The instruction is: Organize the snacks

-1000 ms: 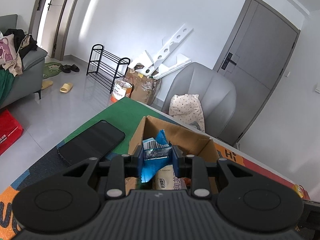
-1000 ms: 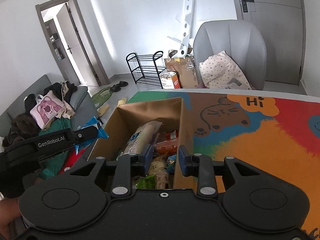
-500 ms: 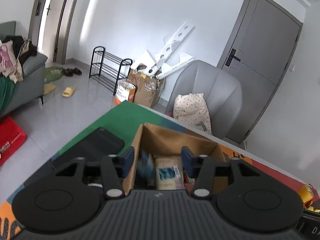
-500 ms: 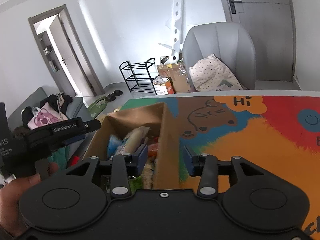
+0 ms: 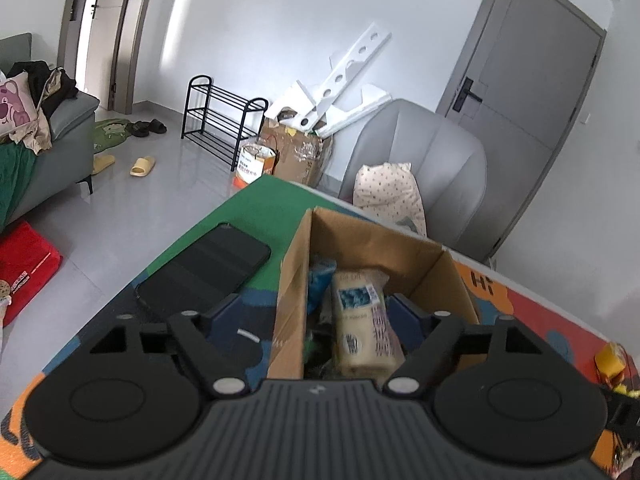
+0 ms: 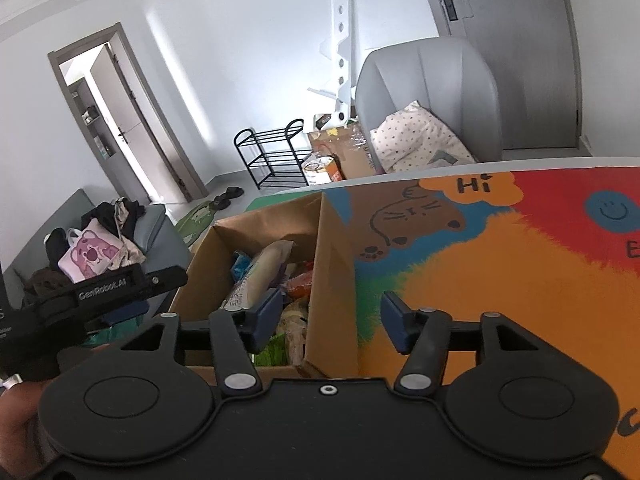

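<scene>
A home living room: sofa [image 5: 48, 152], shoe rack [image 5: 220, 124], slippers [image 5: 143, 166] on the floor.

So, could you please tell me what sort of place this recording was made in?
Most likely a home living room: a sofa piled with clothes, a shoe rack with slippers nearby, and a grey armchair.

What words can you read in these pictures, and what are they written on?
"Hi": on the colourful table mat, in an orange cloud.
"GenRobot.AI": on the black left gripper, seen from the right wrist.
"E": a cut-off letter at the mat's right edge.
Print on the beige snack packet, paint bucket and red bag: too blurred.
</scene>
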